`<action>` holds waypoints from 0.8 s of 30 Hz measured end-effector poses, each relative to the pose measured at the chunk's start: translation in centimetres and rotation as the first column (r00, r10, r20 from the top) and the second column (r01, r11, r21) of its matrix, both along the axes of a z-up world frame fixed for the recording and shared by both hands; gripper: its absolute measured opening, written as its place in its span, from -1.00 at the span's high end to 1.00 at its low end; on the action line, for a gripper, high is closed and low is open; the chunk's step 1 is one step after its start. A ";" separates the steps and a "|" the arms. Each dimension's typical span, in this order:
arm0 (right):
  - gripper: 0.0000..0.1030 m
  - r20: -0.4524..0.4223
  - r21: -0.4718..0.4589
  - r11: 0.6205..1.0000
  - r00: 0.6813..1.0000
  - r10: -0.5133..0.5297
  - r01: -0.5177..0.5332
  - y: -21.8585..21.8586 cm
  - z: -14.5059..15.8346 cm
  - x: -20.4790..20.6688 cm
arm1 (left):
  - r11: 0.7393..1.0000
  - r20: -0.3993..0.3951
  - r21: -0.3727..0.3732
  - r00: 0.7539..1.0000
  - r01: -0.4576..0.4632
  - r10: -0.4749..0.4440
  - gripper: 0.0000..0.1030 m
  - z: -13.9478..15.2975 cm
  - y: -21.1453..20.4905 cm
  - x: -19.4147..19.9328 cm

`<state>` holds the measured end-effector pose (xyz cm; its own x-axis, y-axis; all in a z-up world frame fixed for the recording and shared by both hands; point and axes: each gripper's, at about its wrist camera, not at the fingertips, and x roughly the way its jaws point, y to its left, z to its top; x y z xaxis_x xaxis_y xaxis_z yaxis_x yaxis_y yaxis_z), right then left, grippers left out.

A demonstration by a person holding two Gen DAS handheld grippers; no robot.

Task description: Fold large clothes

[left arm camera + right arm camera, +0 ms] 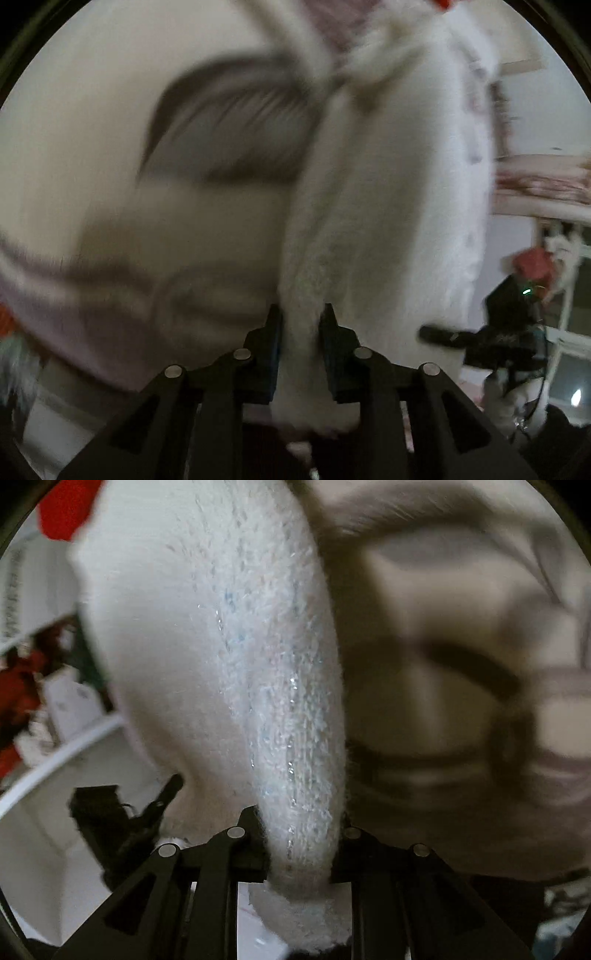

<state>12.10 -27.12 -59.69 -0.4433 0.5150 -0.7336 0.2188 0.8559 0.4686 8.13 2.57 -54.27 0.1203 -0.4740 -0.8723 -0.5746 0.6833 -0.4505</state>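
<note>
- White fuzzy knitted garment, glinting threads along one ridge, hangs lifted between both tools; it fills the middle of each wrist view.
- Left gripper: black fingers narrowed onto a gathered fold of the garment, cloth pinched between them and bunching out below.
- Right gripper: fingers likewise clamped on a thick rolled edge of the same garment; fabric spills under the fingertips.
- Left wrist view: the other black tool shows to the right of the garment, a gloved hand beneath it.
- Behind the garment, a large pale beige cloth with dark folds blocks most of the background; heavily blurred, what it is cannot be told.
- Same pale cloth lies to the garment's right in the right wrist view.
- Red blurred object above the garment's upper left edge.
- White shelf edge left of the garment, clutter on it too smeared to name.
</note>
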 end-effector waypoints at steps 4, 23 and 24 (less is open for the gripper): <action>0.20 0.042 -0.101 0.991 0.995 0.089 -0.085 -0.9 1.0 3.0 | 0.994 -0.017 0.088 0.998 -0.062 0.064 0.08 0.6 1.7 0.9; 0.39 0.446 -0.291 0.849 0.723 0.528 -0.440 25.1 1.4 24.9 | 0.781 0.053 0.622 0.998 -0.059 0.034 -1.00 -5.9 7.8 11.4; 0.39 0.448 -0.313 0.843 0.714 0.538 -0.438 25.6 0.8 25.0 | 0.770 0.077 0.633 0.996 -0.081 0.041 -1.00 -5.9 7.7 11.4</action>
<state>37.09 -1.53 -58.85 -0.1423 0.1756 -0.9741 -0.4746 0.8515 0.2229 19.48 10.27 -60.18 0.1874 0.1961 -0.9625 -0.6125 0.7894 0.0415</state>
